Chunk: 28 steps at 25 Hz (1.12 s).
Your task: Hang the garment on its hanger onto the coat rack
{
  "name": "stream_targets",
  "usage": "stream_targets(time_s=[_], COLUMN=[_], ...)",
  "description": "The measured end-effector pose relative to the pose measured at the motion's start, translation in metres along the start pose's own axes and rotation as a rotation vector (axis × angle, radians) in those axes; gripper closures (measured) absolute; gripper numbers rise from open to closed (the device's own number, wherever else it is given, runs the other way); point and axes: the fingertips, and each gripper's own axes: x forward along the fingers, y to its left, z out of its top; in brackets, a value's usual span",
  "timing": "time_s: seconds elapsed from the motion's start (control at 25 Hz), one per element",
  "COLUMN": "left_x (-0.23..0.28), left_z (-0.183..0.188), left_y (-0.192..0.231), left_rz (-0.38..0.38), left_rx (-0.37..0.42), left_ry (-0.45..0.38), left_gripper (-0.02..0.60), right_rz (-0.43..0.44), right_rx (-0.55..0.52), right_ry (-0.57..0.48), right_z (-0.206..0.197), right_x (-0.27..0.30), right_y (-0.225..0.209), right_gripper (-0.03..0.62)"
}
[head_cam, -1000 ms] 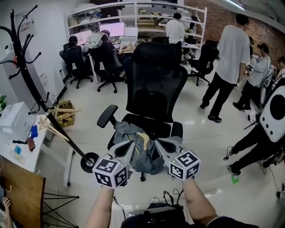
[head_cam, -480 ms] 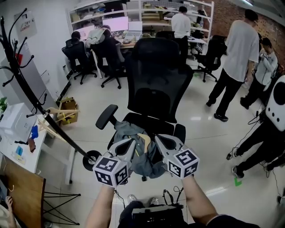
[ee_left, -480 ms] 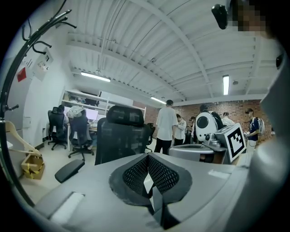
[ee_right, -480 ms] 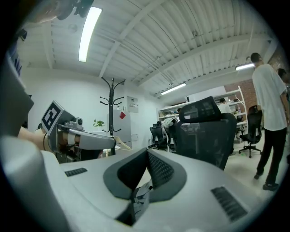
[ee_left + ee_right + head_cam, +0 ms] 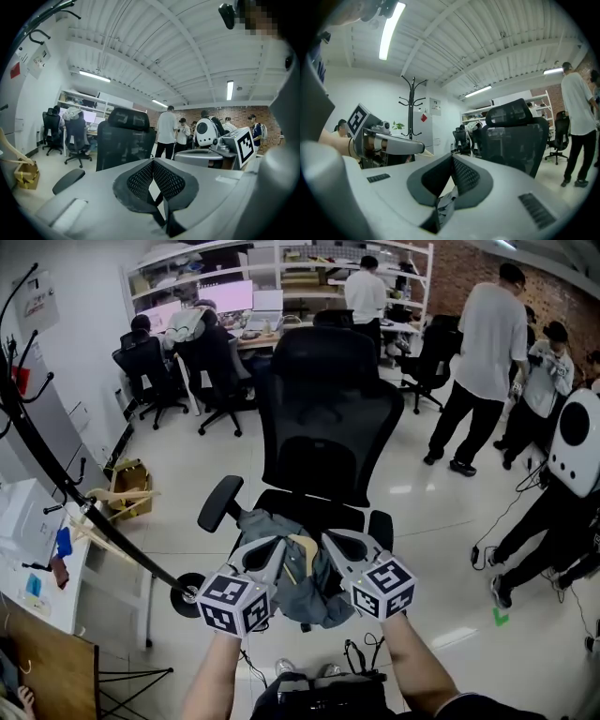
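Note:
A grey-blue garment [image 5: 311, 594] lies crumpled on the seat of a black office chair [image 5: 323, 399], with a wooden hanger [image 5: 302, 549] sticking out of it. My left gripper [image 5: 274, 545] and right gripper [image 5: 330, 540] hover side by side just above the garment's near part, both shut with nothing in them. The left gripper view shows its jaw tips meeting [image 5: 153, 161]. The right gripper's tips also meet [image 5: 452, 157], and grey fabric shows through the gap below them. The black coat rack [image 5: 56, 470] stands at the left; it also shows in the right gripper view [image 5: 411, 108].
A white table [image 5: 28, 521] and a cardboard box [image 5: 127, 486] with wooden hangers sit beside the rack. Several people stand at the right near a white machine [image 5: 577, 451]. Desks with seated people [image 5: 192, 329] line the back. Cables lie on the floor.
The chair with the garment has come a little nearer, and the coat rack has slid toward the left edge of the view. Both grippers stay shut, side by side.

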Motion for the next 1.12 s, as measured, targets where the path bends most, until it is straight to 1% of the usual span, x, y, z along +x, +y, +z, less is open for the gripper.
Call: stream_targets(time_s=[0.24,0.4,0.52,0.64,0.68,0.84,1.04,1.12], left_x=[0.003,0.009,0.012,0.018,0.020,0.029,0.041,0.045], left_z=[-0.012,-0.019,-0.027,-0.036,-0.039,-0.056,-0.099,-0.121], left_y=[0.013,0.014,0.016,0.021,0.021,0.024,0.028,0.030], left_rz=[-0.064,-0.089,-0.089,-0.076,-0.073,-0.060,-0.045,-0.040], left_rx=[0.011,-0.005,-0.017,-0.013,-0.015,-0.034,-0.067,-0.080], left_ry=[0.030,0.039,0.051,0.072,0.077,0.098,0.154,0.177], left_gripper=[0.595,0.595,0.595,0.595,0.595,0.595,0.595,0.595], right_rz=[-0.068,-0.092,-0.102,-0.099,-0.098,-0.087,-0.098,-0.094], right_rx=[0.010,0.025,0.044,0.058,0.064,0.096,0.187,0.231], right_ry=[0.021,0.048,0.067,0.086,0.096,0.146,0.240,0.279], right_z=[-0.009,-0.021,-0.034,-0.045,-0.051,-0.081,-0.149,-0.182], right_x=[0.008,0.007,0.010,0.015,0.015,0.020,0.022,0.022], right_y=[0.006,0.003,-0.002,-0.007,-0.009,-0.013,-0.015,-0.015], right_gripper=[0.594,0.594,0.592,0.592,0.582,0.565,0.549,0.421])
